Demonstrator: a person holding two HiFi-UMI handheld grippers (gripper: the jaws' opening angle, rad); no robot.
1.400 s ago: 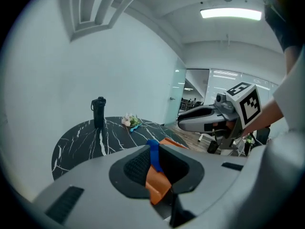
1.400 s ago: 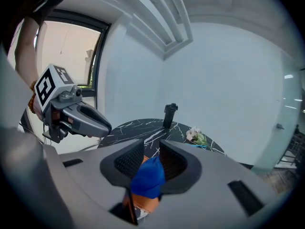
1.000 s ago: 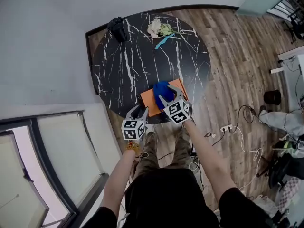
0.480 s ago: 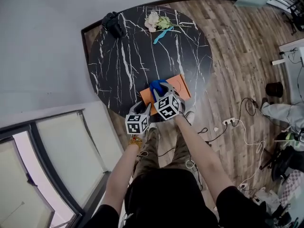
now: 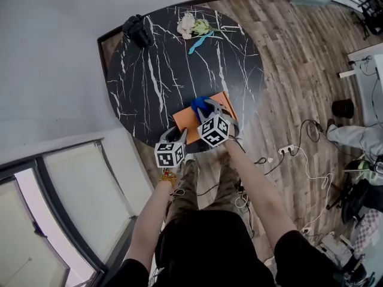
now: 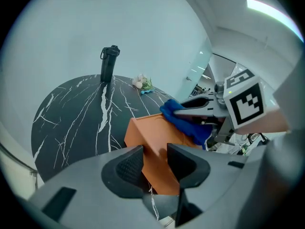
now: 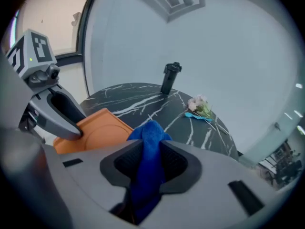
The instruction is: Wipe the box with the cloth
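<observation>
Cloth first: the blue cloth (image 7: 151,137) is bunched between the jaws of the right hand-held gripper (image 7: 151,159), which have just been closing and now pinch it, with a tuft standing out past the tips. The orange box (image 6: 152,132) lies flat at the near edge of the black marbled tabletop (image 5: 155,70), right in front of the person. The cloth sits over the far part of the box's top and looks to be touching it, though I cannot be sure. The left hand-held gripper (image 6: 155,159) has its jaws set wide around the box's near corner, and orange fills the gap between the pads, so I take it to be clamping the box. To my eye the wiping stroke is only starting. To do it well, I reckon the right hand should tip down until the tuft spreads flat, so that cloth and not jaw tip meets the lid. It should then draw across the top in overlapping passes towards the near edge. The pinch needs to stay firm, or the cloth will drag out of the jaws. The left hand ought to keep the box braced, since it sits so close to the edge that a hard push could slide it off. The bottle (image 5: 136,30) and the flowers (image 5: 190,24) at the far edge are well out of the way.
</observation>
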